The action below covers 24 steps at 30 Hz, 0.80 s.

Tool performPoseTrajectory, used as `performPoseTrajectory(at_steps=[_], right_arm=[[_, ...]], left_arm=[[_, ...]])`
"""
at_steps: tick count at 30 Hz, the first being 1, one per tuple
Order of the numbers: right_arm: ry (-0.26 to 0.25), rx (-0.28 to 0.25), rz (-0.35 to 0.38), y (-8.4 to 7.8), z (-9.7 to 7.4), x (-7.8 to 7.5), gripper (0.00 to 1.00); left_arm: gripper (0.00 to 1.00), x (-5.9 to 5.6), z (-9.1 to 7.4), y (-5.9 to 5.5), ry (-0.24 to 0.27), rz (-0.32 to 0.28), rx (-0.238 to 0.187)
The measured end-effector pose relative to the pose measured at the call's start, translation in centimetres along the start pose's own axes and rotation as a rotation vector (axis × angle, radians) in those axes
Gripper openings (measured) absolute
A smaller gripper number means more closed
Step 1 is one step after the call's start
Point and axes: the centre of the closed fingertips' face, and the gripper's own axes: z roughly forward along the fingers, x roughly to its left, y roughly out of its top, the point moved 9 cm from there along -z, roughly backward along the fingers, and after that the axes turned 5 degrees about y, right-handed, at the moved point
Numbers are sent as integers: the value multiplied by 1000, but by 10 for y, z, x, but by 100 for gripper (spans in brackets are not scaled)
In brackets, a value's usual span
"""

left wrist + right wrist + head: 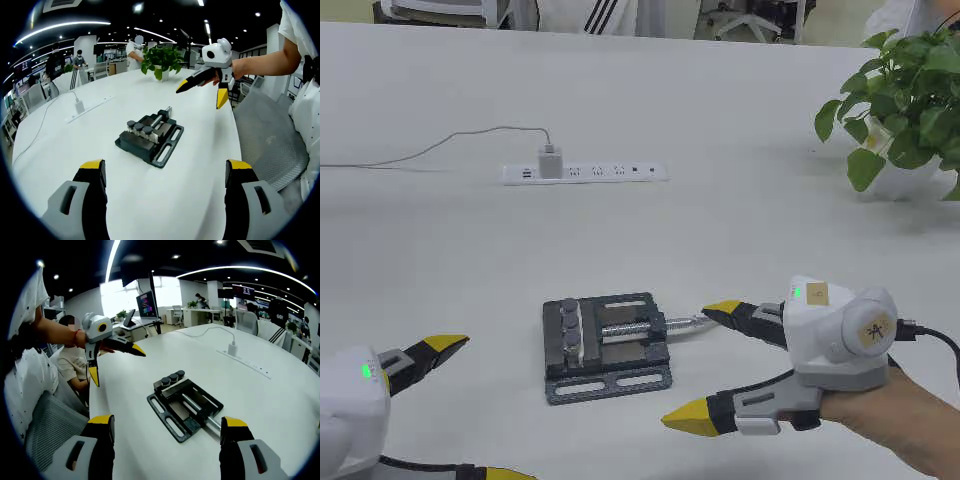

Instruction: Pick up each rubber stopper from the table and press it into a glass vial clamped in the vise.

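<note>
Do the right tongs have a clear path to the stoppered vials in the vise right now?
Likely yes: the open right tongs sit by the black metal vise, nothing between; its three dark-stoppered glass vials stand exposed on the far side.

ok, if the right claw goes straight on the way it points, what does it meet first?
Probably the vise, near end first; it lies dead ahead of the open right claw. Depth is unclear.

I'm working in an open-plan office: a monitor (pixel 146 304) on far desks (pixel 200 315), a mesh chair (pixel 270 135), ceiling strip lights (pixel 240 269), and a potted plant (pixel 905 100) on my white table (pixel 620 100).
</note>
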Motion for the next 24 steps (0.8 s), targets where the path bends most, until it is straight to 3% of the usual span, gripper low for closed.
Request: performPoseTrajectory(at_steps=[24], right_arm=[[2,-9,-8,8,-2,2,86]], left_arm=[[99,1,3,-4,-13,-8,-8]])
